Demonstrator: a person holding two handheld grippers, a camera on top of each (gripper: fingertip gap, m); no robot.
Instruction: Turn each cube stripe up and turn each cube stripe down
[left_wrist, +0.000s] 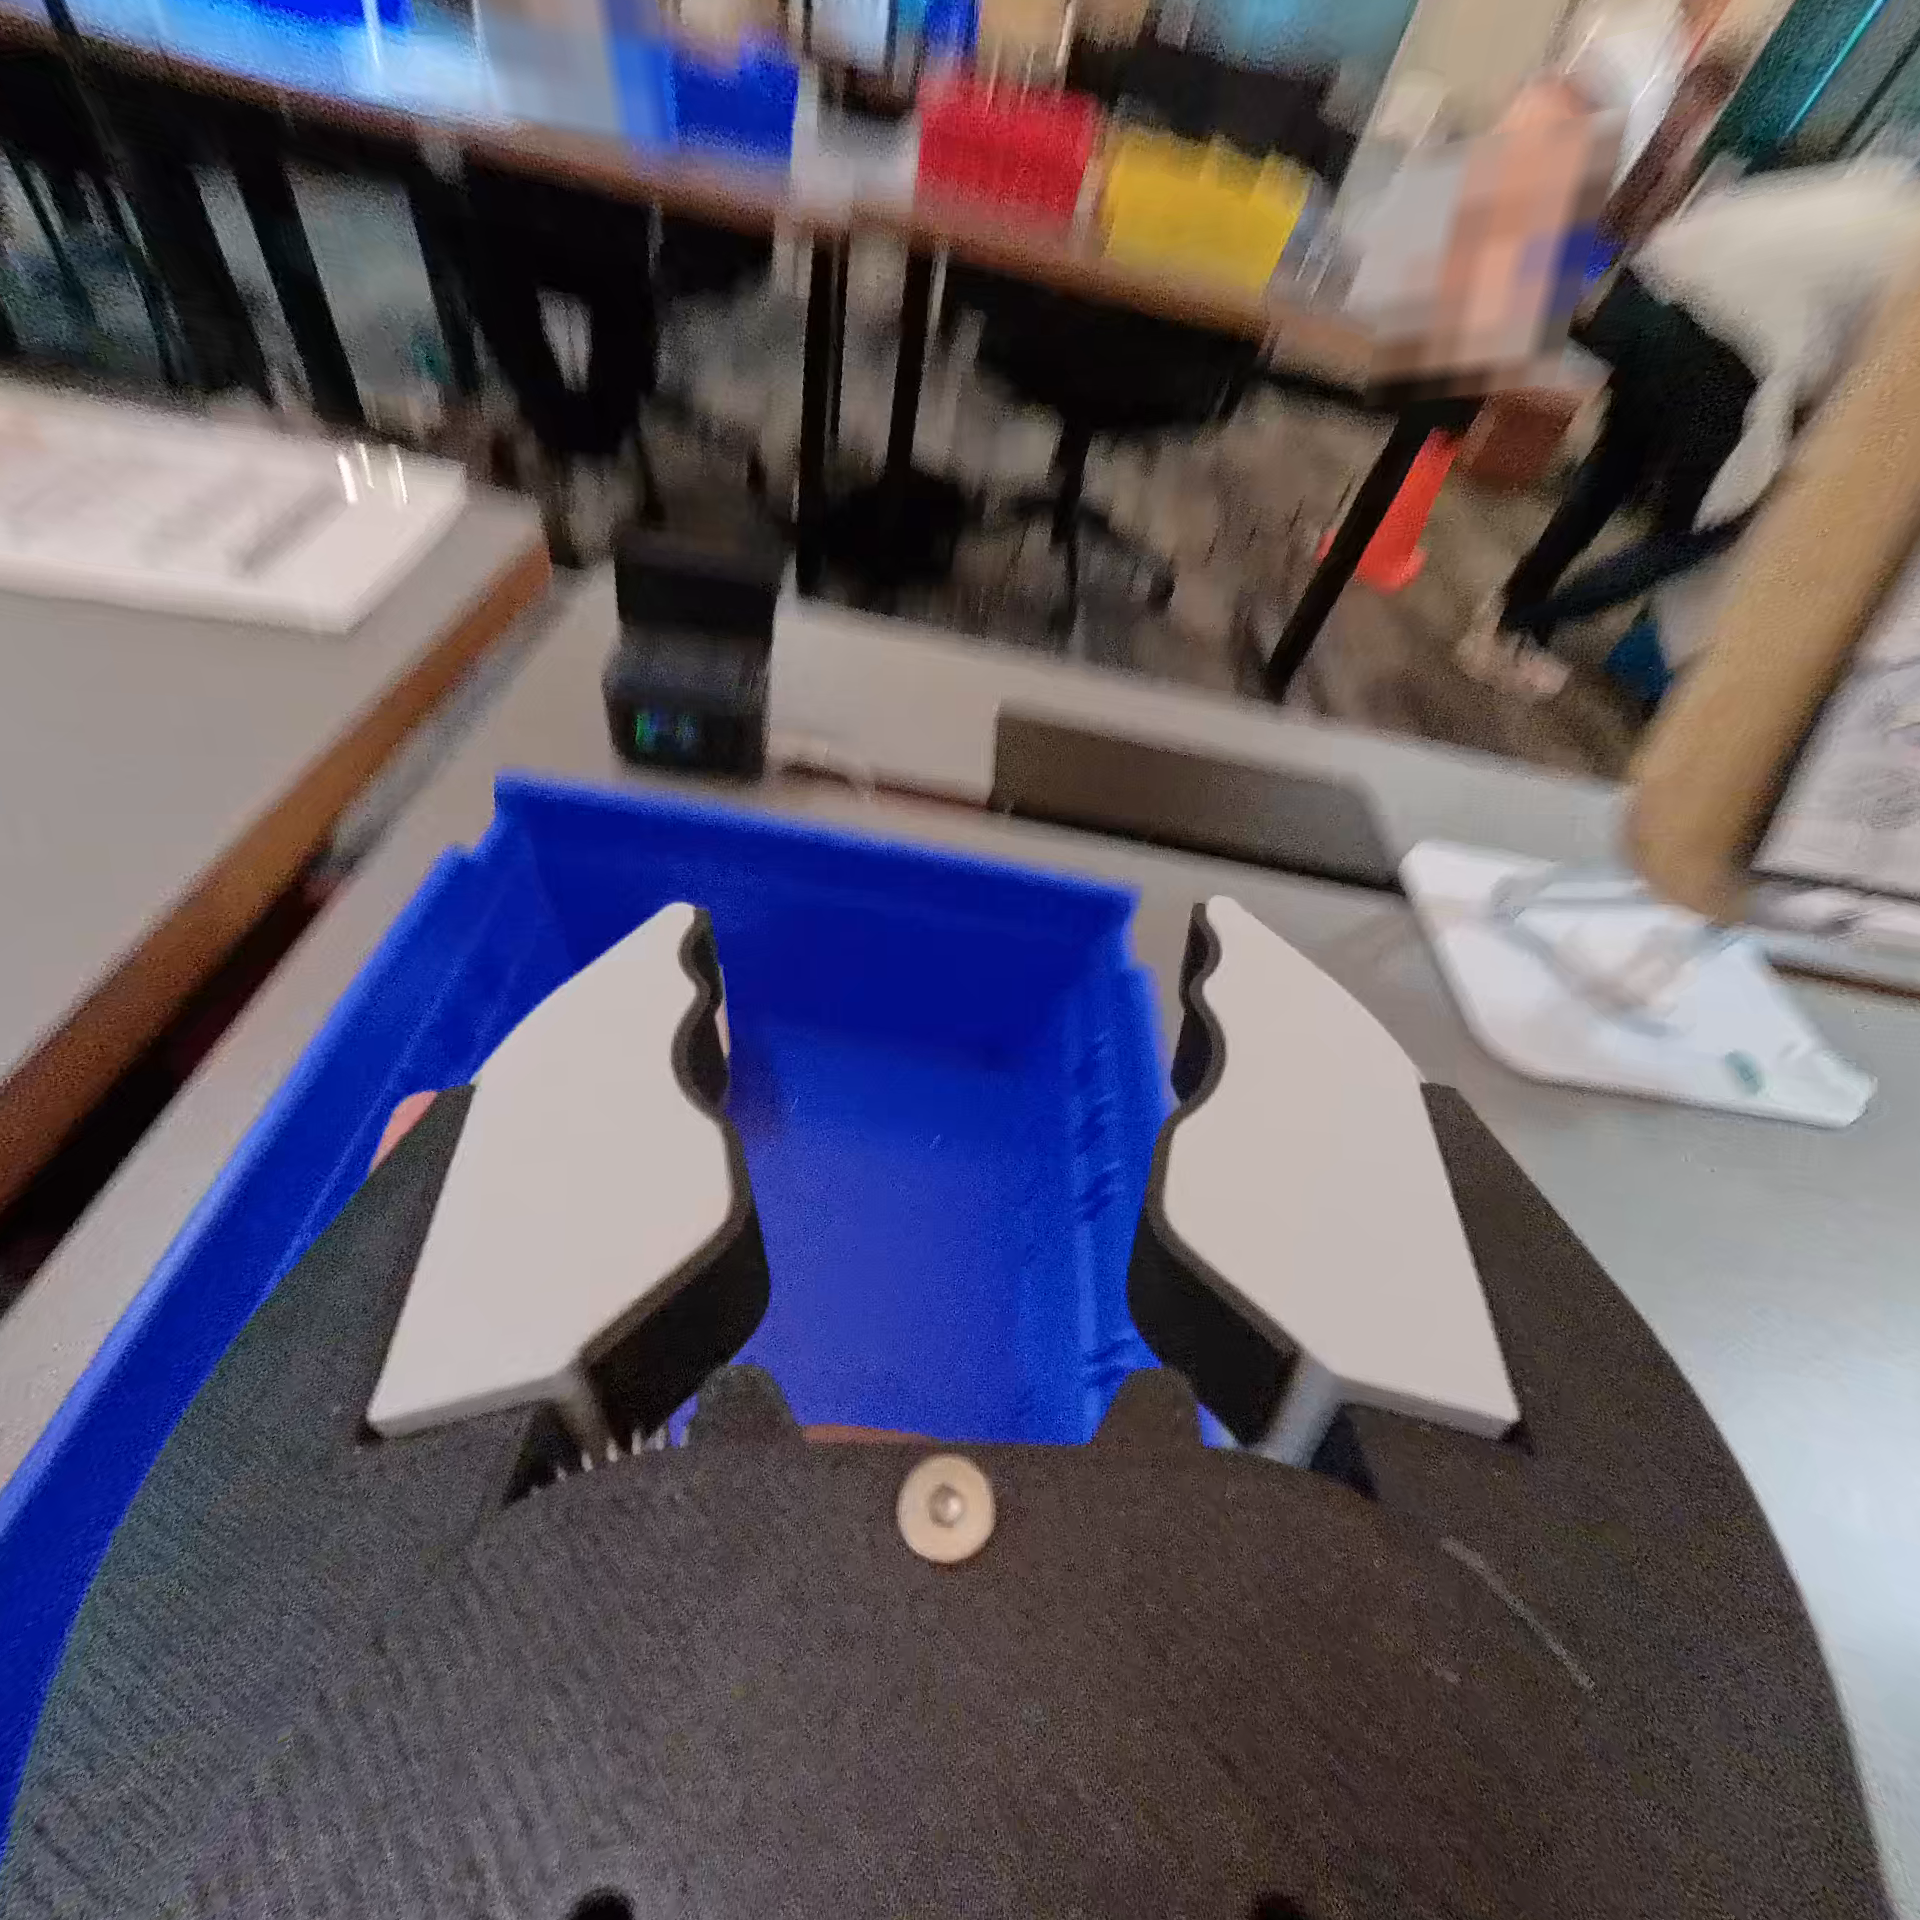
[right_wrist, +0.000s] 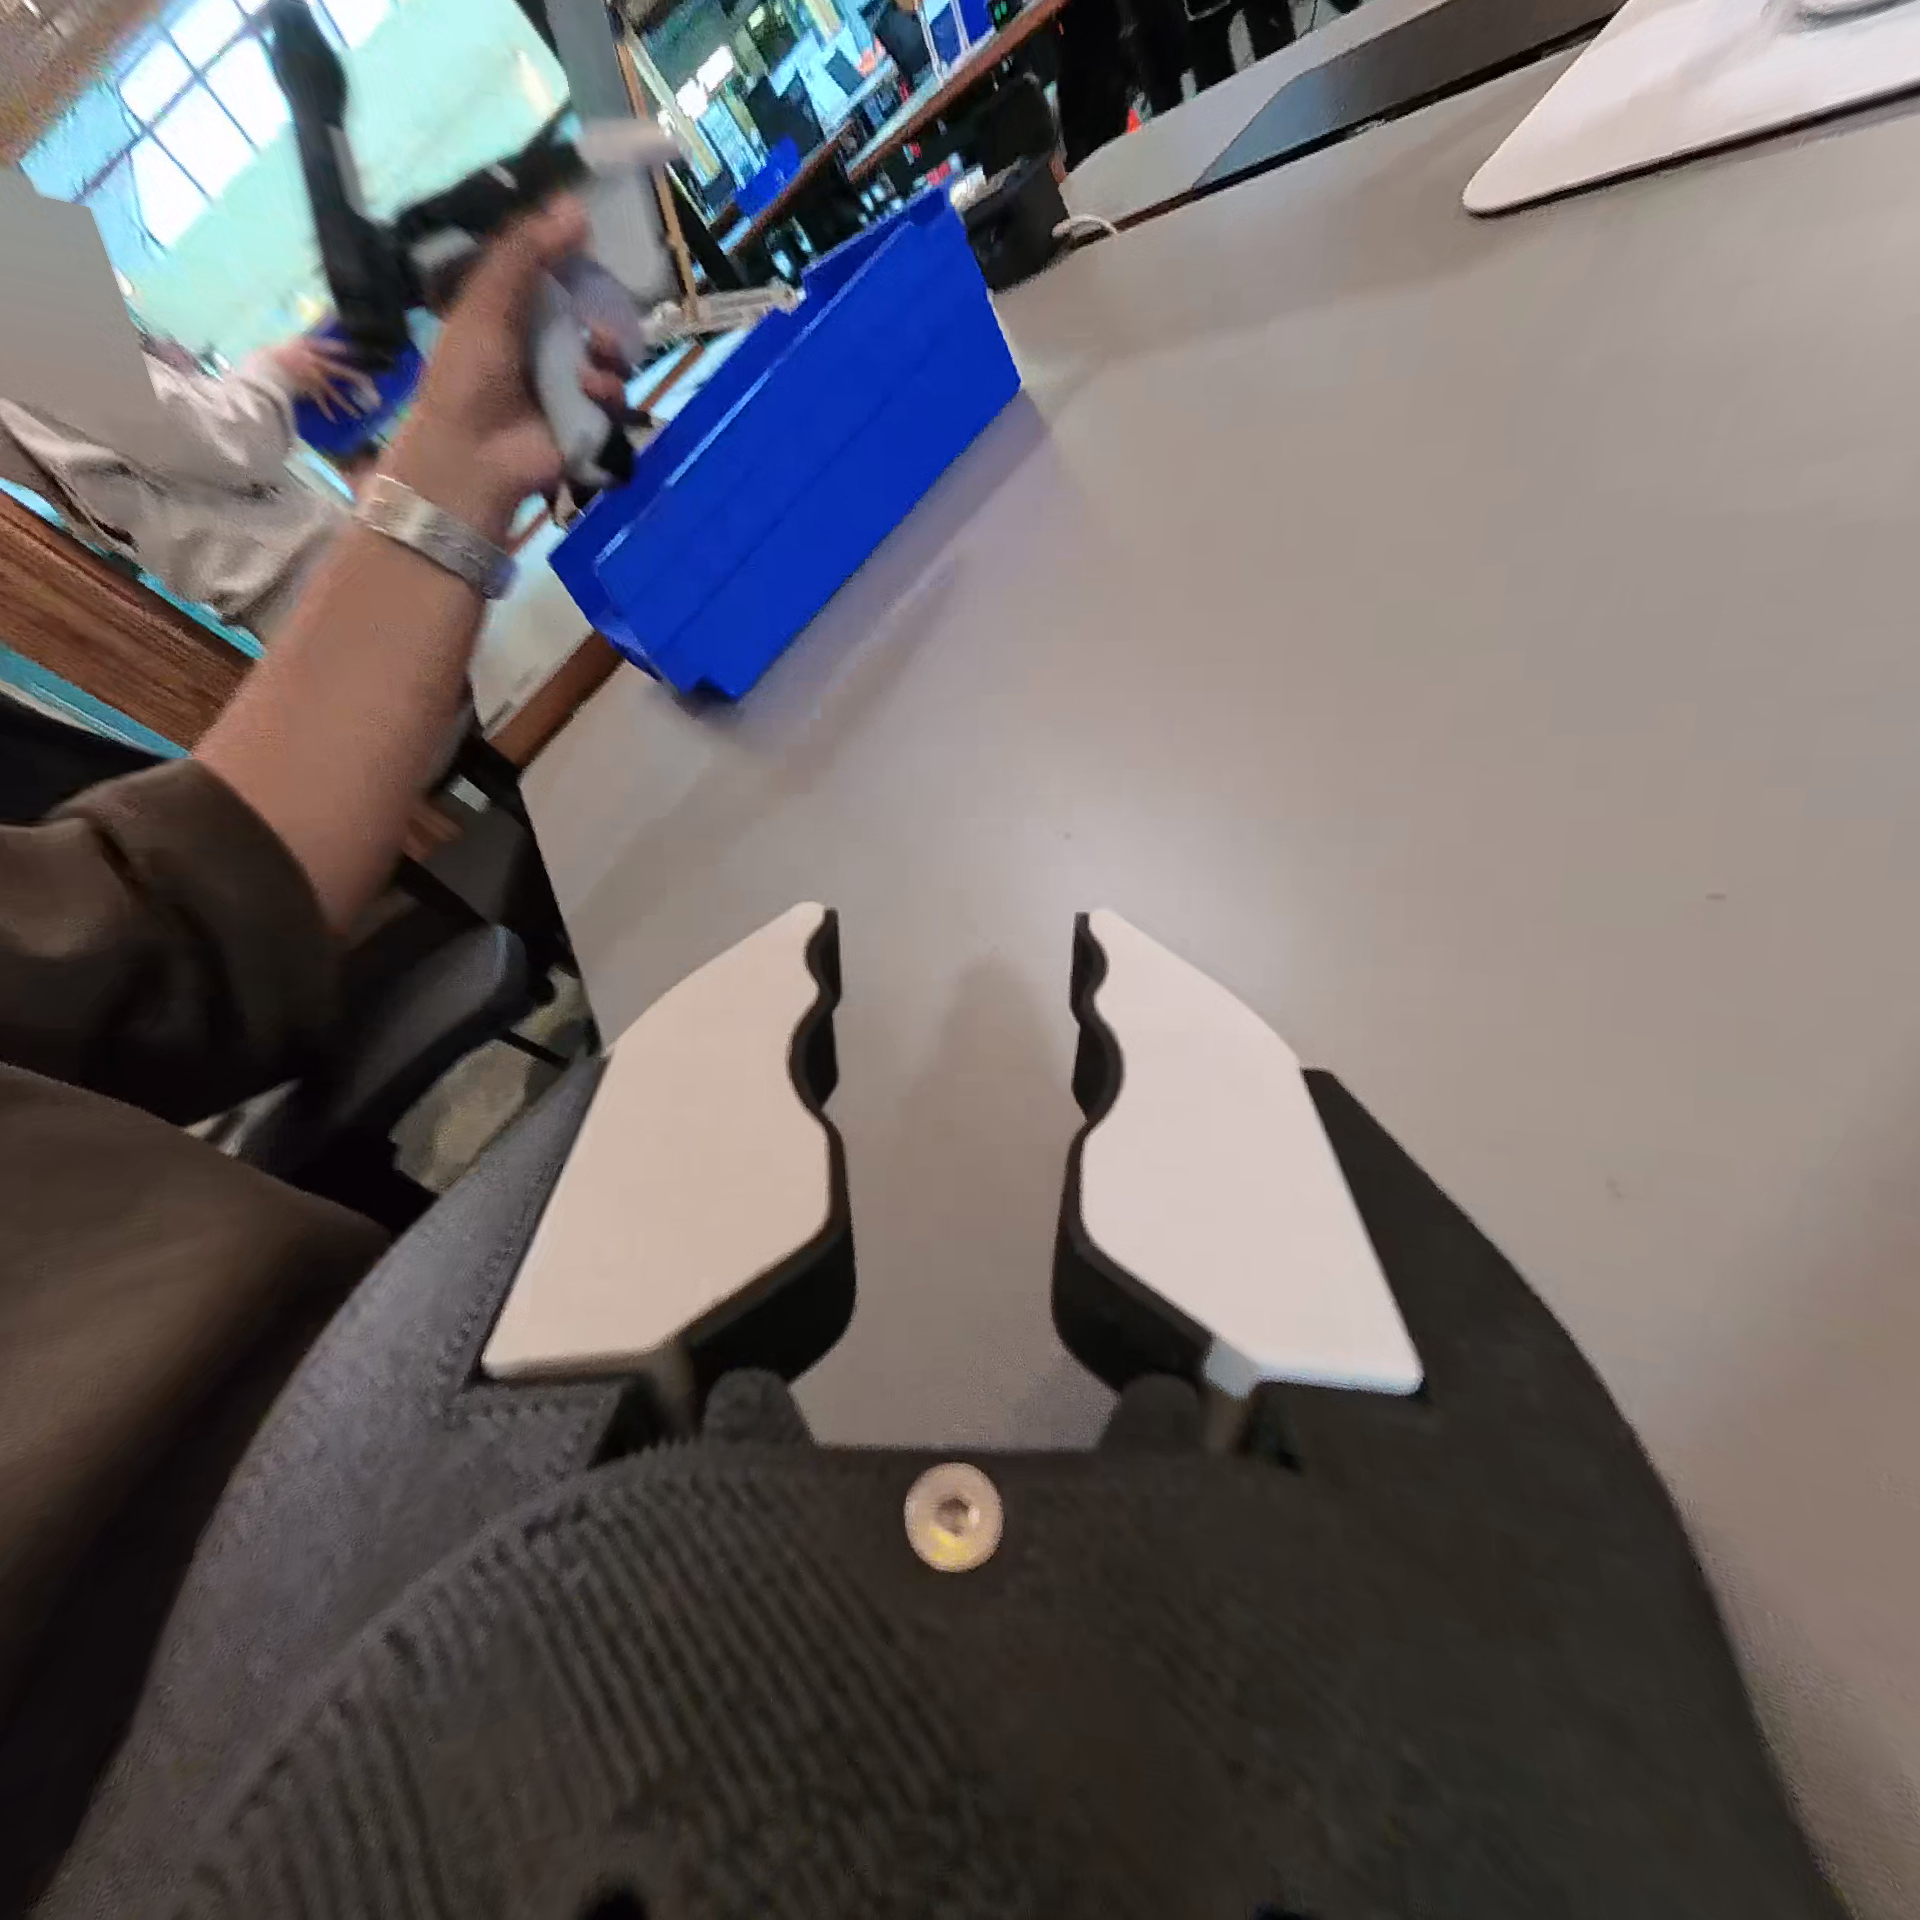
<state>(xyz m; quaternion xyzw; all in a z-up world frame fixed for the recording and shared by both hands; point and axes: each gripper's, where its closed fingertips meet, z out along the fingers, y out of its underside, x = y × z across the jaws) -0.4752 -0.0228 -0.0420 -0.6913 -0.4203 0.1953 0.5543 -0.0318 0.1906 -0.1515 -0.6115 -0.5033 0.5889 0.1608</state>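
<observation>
Grey table (right_wrist: 1351, 644), cluttered workbenches (left_wrist: 1039, 260) behind, bright windows (right_wrist: 177, 114).

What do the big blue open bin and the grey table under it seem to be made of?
The blue open bin looks like moulded plastic with a matte finish: one even colour, stepped rim, ribbed walls. The grey table looks like smooth laminate or a coated board with a dull sheen; it shows soft reflections and a wood-coloured edge strip at its left side. The core material cannot be told.
</observation>
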